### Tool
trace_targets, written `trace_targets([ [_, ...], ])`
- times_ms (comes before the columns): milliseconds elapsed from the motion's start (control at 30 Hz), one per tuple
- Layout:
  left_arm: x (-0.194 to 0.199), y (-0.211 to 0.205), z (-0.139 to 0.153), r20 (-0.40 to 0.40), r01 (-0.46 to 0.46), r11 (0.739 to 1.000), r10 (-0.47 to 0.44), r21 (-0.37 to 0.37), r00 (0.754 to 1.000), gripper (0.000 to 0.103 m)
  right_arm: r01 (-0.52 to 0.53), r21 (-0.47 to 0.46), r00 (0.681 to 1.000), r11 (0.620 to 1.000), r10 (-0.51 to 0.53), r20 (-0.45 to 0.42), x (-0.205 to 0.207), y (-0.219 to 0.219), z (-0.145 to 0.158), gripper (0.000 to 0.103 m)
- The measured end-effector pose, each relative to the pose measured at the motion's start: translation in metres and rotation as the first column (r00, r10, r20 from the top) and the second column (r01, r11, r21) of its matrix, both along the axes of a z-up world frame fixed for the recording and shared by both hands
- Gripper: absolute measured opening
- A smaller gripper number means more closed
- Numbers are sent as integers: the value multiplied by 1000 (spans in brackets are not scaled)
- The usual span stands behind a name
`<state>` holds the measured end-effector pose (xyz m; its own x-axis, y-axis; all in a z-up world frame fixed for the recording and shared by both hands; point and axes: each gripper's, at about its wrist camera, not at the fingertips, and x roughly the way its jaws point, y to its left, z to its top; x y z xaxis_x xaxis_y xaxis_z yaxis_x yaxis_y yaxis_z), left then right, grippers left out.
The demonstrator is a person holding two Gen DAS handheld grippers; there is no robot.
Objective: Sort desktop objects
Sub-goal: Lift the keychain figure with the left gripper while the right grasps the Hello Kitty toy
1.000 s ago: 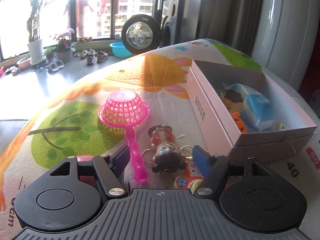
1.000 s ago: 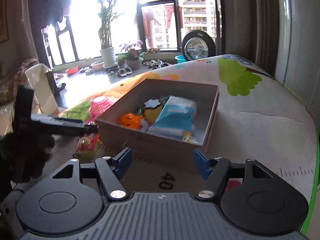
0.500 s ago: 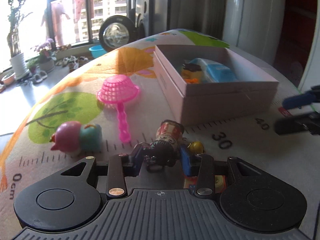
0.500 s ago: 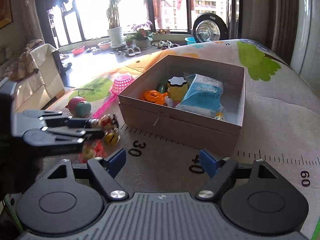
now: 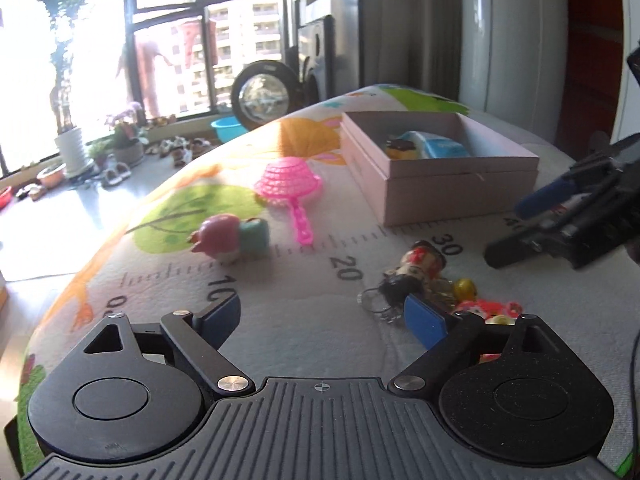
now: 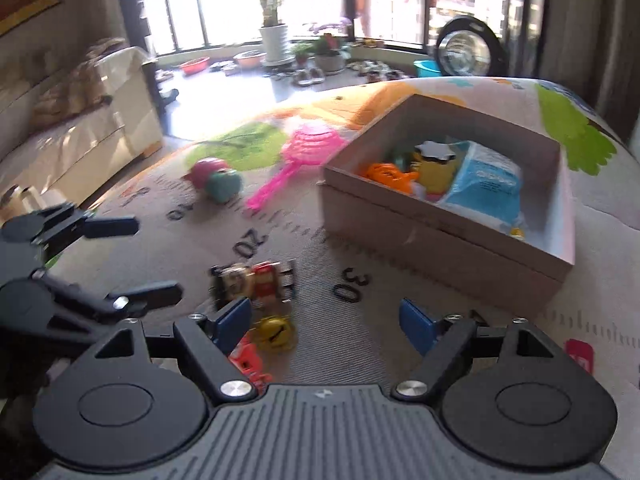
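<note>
Both of my grippers stood wide apart and held nothing: my left gripper (image 5: 322,318) had just been opening, with bare mat between its fingers, and my right gripper (image 6: 326,320) hovered over the same patch. One printed play mat (image 5: 280,304) covered the surface, sunlit windows beyond. One pink cardboard box (image 6: 448,236) sat at two o'clock, one pink strainer (image 5: 290,182) at twelve, one pink-and-teal toy (image 5: 230,236) at eleven, one doll keychain (image 5: 416,268) at one.
</note>
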<state>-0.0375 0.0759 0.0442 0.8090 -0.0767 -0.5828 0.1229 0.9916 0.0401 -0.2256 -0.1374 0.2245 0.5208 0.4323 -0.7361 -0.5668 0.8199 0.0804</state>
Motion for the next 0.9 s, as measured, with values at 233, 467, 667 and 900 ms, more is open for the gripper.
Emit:
trace_targets([
  [233, -2, 27, 2, -4, -97, 994, 97, -49, 995, 95, -198, -169, 980, 965, 200, -9, -23, 57, -18, 76],
  [467, -3, 1, -1, -3, 38, 998, -39, -40, 999, 96, -93, -196, 996, 976, 88, -33, -25, 13, -18, 47],
  [667, 24, -48, -17, -28, 167, 985, -165, 50, 986, 97, 67, -191, 998, 979, -62, 30, -29, -41, -15, 57],
  [900, 51, -65, -27, -83, 183, 981, -177, 63, 981, 76, 99, -114, 995, 989, -100, 0, -28, -63, -24, 73],
])
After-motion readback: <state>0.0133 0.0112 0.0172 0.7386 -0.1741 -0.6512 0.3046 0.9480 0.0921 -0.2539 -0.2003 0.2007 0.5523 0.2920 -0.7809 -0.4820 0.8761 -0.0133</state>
